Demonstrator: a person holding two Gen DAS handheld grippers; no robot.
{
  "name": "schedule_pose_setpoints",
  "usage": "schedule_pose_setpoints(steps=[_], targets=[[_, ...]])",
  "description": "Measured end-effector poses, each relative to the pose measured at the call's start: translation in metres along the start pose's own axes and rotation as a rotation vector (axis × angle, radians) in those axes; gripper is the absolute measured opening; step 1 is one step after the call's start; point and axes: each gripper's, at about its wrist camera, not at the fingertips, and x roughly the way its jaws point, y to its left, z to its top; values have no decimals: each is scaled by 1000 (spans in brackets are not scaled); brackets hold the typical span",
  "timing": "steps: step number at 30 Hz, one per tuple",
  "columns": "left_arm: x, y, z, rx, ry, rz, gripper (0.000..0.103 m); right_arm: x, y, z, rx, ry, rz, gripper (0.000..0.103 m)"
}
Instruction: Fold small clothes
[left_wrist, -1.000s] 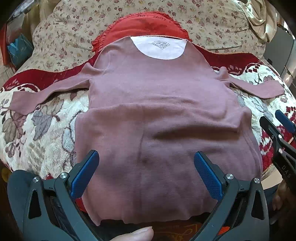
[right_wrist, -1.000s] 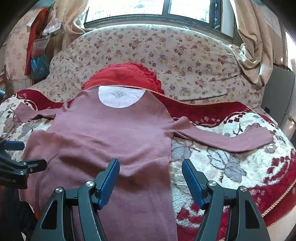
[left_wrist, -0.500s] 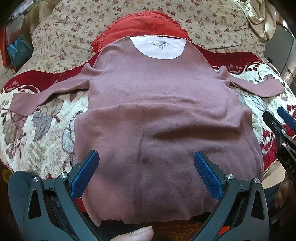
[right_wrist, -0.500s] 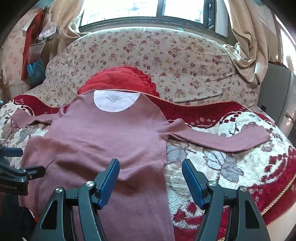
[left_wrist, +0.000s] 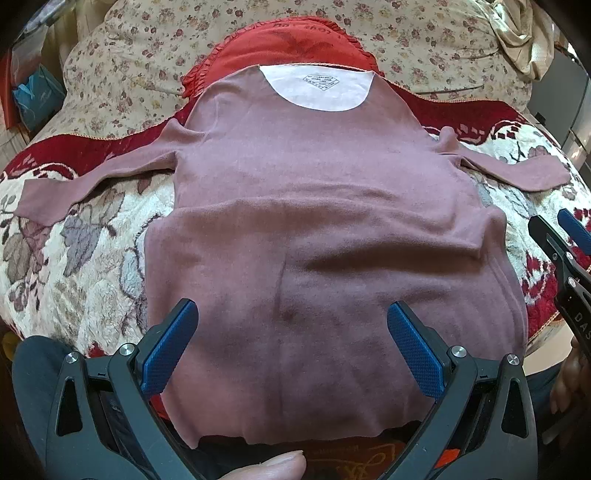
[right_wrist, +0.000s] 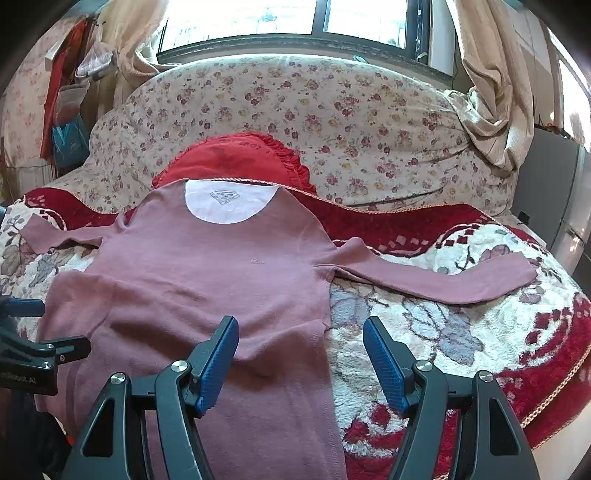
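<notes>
Shirt (left_wrist: 314, 221) lay flat mid-frame on the blanket (right_wrist: 461, 332), sleeves spread for folding, while the left gripper (left_wrist: 291, 343) and right gripper (right_wrist: 300, 363) hovered wide open, holding nothing.

In front of me the shirt (left_wrist: 317, 206) lies flat and face up, neck away from me, hem toward me. It is dusty pink with long sleeves and a white lining showing inside the round neck. Both sleeves are spread straight out to the sides. A shallow crease runs across its middle, and its hem hangs over the near edge.
</notes>
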Motion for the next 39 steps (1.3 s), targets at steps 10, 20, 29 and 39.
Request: schedule_pose_setpoints(steps=[10, 20, 29, 39], targets=[[1, -1, -1, -1, 4, 2, 103, 1, -5, 1, 14, 4, -28, 68], [0, -2, -1, 0, 9, -1, 103, 1, -5, 1, 14, 0, -37, 68], [2, -4, -1, 4, 13, -3, 103, 0, -6, 2, 14, 1, -37, 68], [3, -3, -2, 4, 16, 4, 103, 9, -5, -1, 31, 47, -5, 68]])
